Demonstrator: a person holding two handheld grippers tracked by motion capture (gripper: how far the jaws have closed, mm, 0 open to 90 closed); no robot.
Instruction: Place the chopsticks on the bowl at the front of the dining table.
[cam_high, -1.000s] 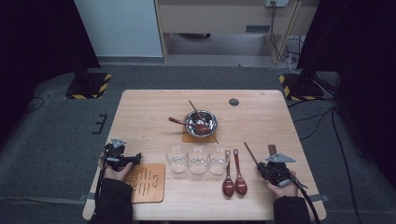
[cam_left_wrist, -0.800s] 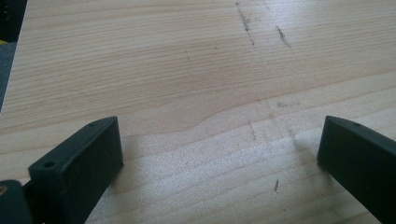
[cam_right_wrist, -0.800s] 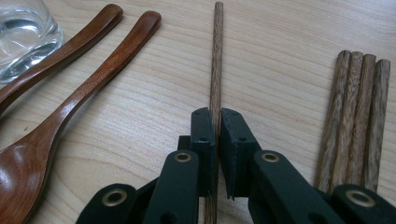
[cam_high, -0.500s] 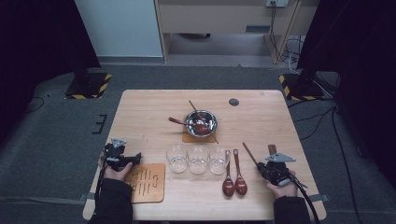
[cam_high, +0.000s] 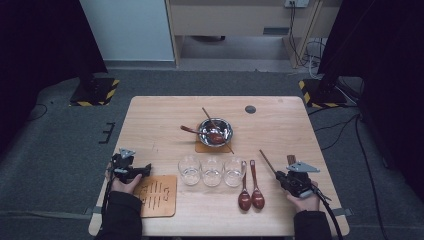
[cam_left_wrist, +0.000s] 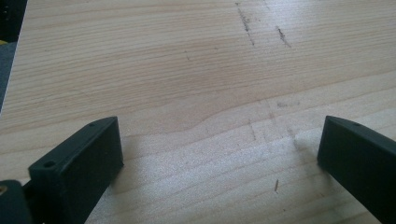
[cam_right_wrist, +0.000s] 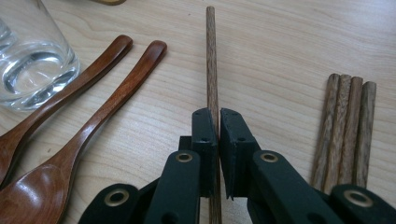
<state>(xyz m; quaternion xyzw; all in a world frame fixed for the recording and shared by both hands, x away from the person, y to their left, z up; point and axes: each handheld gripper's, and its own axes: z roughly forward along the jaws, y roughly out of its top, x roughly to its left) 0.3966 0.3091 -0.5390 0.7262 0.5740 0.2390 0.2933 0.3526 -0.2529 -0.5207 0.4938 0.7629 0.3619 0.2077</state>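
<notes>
— Right gripper (cam_right_wrist: 218, 122) is clamped on a single chopstick (cam_right_wrist: 212, 60), jaws pinching it partway along so the long end sticks out ahead over the table (cam_high: 150, 120). Good grip?

— Looks firm, and the stick sits straight between the pads. I'd keep the wrist level, since a thin stick can pivot in the jaws if it swings fast.

— Where should it go?

— My guess is toward the metal bowl (cam_high: 215, 131) beyond the three glasses (cam_high: 212, 170), where another chopstick already leans. Lift clear first: the two wooden spoons (cam_right_wrist: 88, 112) lie just beside the stick on one side, and the bundle of spare chopsticks (cam_right_wrist: 348, 126) lies on the other.

— And the left gripper (cam_high: 131, 167)?

— It rests near the table's left edge by the wooden coaster (cam_high: 159, 195), jaws spread wide with nothing between them, just bare wood below. It can stay parked.

— Any risk?

— Clipping a glass with the tip on the way over. Carry it high, then lower the tip into the bowl before letting go.
</notes>
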